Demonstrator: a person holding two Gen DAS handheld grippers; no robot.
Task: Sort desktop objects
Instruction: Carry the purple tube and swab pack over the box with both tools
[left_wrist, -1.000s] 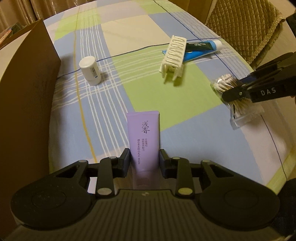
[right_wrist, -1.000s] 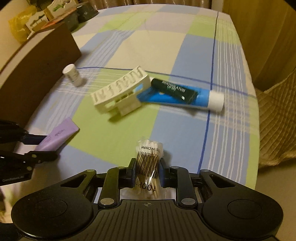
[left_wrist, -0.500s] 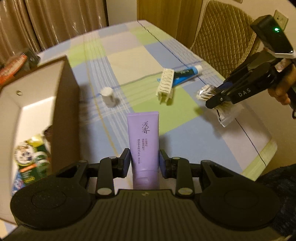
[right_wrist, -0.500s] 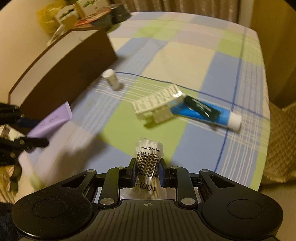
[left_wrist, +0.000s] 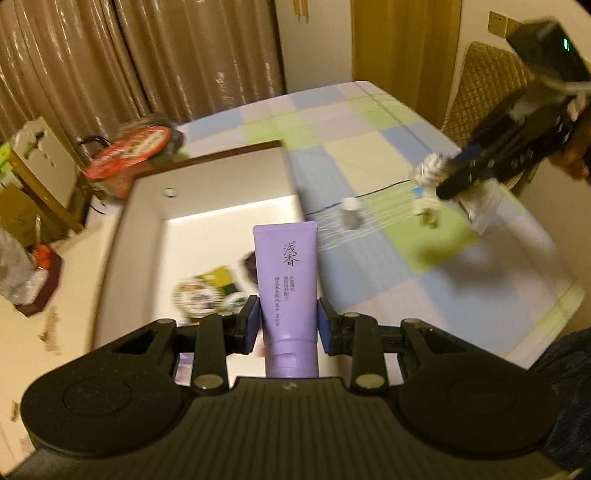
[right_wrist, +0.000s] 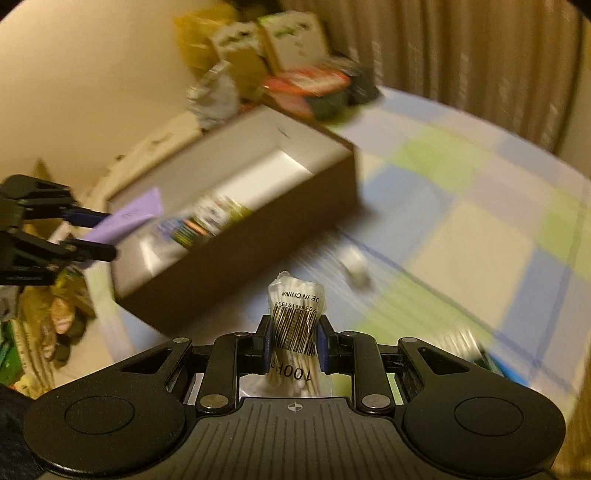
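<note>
My left claw (left_wrist: 287, 325) is clamped on the purple tube (left_wrist: 286, 291), its blue pads pressing both sides of the tube near the cap end, the flat crimped end pointing away from me. The tube hangs over the open cardboard box (left_wrist: 147, 206), above the box's near right part. Inside the box I can make out some colourful packets (left_wrist: 207, 291), though motion blur keeps me from reading what they are.

My right claw (right_wrist: 294, 341) is closed on the bag of cotton swabs (right_wrist: 295, 314), gripped around the barcode label, swab heads pointing forward. It is held in the air above the checked tablecloth (right_wrist: 461, 236), just to the right of the box's brown outer wall (right_wrist: 258, 254).

From the left wrist view I see the right claw (left_wrist: 439, 184) over the table to the right of the box, with the swab bag in it. A small white bottle (left_wrist: 351, 216) stands on the cloth between the box and that claw, and something white (left_wrist: 426, 208) lies near it, probably a comb-like piece. From the right wrist view the left claw (right_wrist: 92, 236) shows at the far left, tube over the box's near end.
</note>
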